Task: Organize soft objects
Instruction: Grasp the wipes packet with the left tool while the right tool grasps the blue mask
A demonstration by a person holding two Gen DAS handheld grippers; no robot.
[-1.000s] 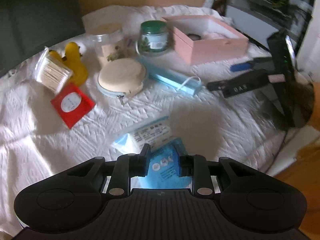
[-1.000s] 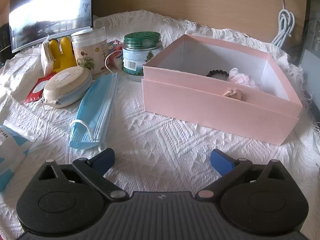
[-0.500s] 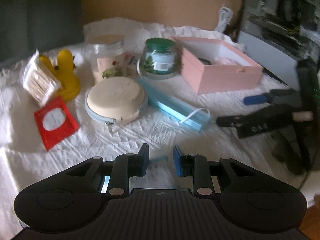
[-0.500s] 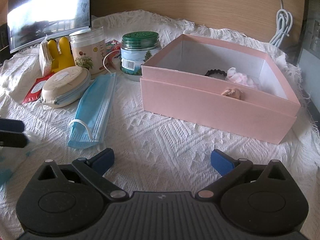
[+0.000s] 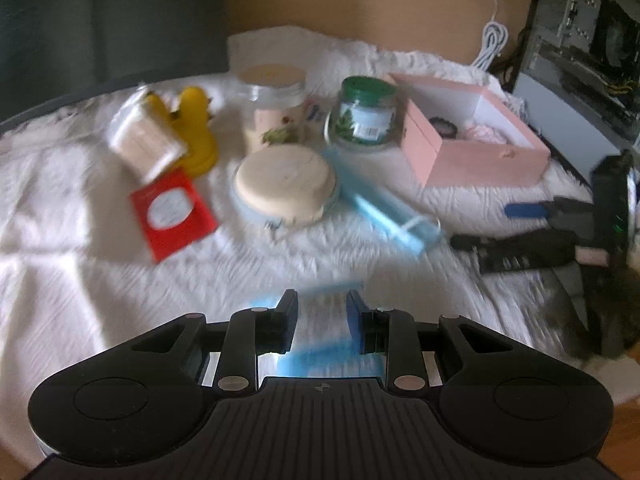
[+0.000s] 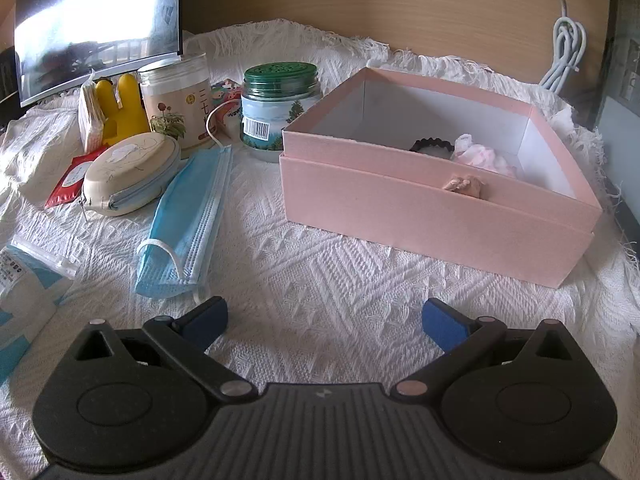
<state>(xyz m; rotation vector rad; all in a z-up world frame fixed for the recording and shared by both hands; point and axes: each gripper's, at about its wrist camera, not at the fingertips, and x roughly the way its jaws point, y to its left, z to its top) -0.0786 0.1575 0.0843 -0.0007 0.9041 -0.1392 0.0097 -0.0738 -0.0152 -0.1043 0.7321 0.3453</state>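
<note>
Though barely begun, with only two soft bits (image 6: 484, 158) in box (image 6: 420, 216), left mask (image 6: 188, 216), pouch (image 6: 132, 172) and packet (image 6: 28, 300) on cloth (image 6: 320, 280); held right gripper (image 6: 324, 318) wide and empty, left gripper (image 5: 322, 320) narrowed around blurred packet, grip unclear.

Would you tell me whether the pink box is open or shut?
Open: the pink box has no lid on, and its white inside shows.

The left wrist picture is blurry all over, with bright sun patches and soft shadows on the white cloth (image 5: 100, 208). The right wrist picture is sharp, with glare on the screen (image 6: 96, 20). Edges bend.
</note>
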